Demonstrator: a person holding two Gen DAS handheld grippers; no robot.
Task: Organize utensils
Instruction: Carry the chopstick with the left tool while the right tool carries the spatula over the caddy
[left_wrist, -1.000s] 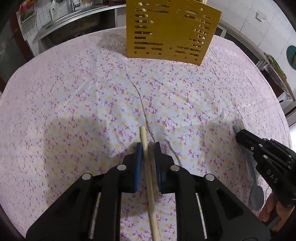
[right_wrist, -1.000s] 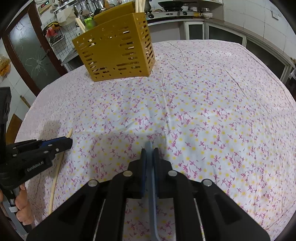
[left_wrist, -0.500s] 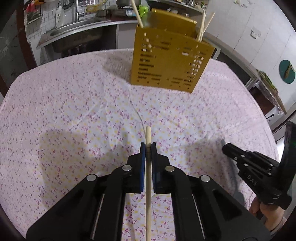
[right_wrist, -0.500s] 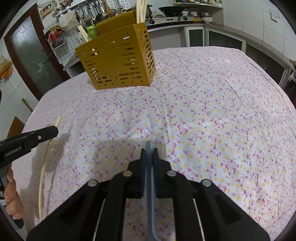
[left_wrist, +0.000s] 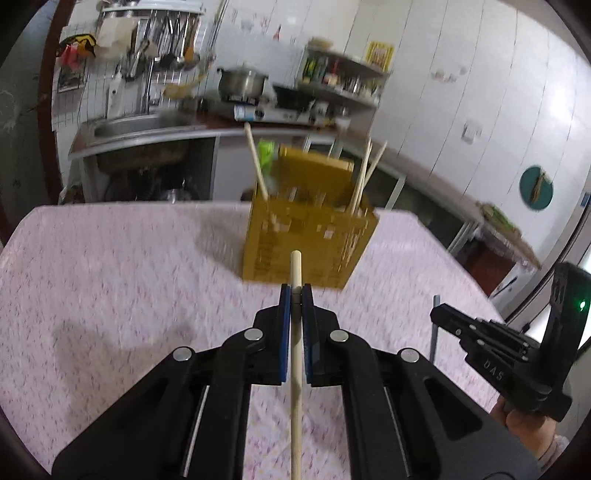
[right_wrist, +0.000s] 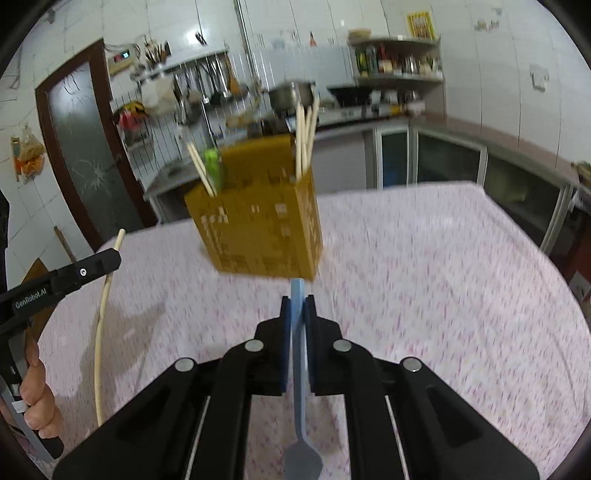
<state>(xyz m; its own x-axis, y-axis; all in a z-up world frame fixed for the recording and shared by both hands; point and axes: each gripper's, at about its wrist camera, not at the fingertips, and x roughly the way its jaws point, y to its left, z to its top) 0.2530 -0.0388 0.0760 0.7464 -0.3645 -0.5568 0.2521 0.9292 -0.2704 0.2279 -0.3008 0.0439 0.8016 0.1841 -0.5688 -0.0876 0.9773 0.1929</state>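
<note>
My left gripper (left_wrist: 296, 291) is shut on a wooden chopstick (left_wrist: 295, 266), held in the air with its tip pointing at the yellow slotted utensil holder (left_wrist: 306, 243). My right gripper (right_wrist: 297, 301) is shut on a grey-blue spoon (right_wrist: 298, 291), gripped by the handle with its bowl (right_wrist: 303, 461) toward the camera. The holder (right_wrist: 258, 225) stands at the far side of the table with several chopsticks and a green item in it. The left gripper and chopstick (right_wrist: 105, 291) show at the left of the right wrist view. The right gripper (left_wrist: 439, 314) shows at the right of the left wrist view.
The table carries a pink floral cloth (left_wrist: 110, 277). Behind it runs a kitchen counter with a sink (left_wrist: 125, 125), a pot (left_wrist: 242, 81) and shelves. A brown door (right_wrist: 85, 147) stands at the left. The views are motion-blurred.
Both grippers have lifted off the table with their utensils and tilted up toward the holder, which now stands closer and more level in both views.
</note>
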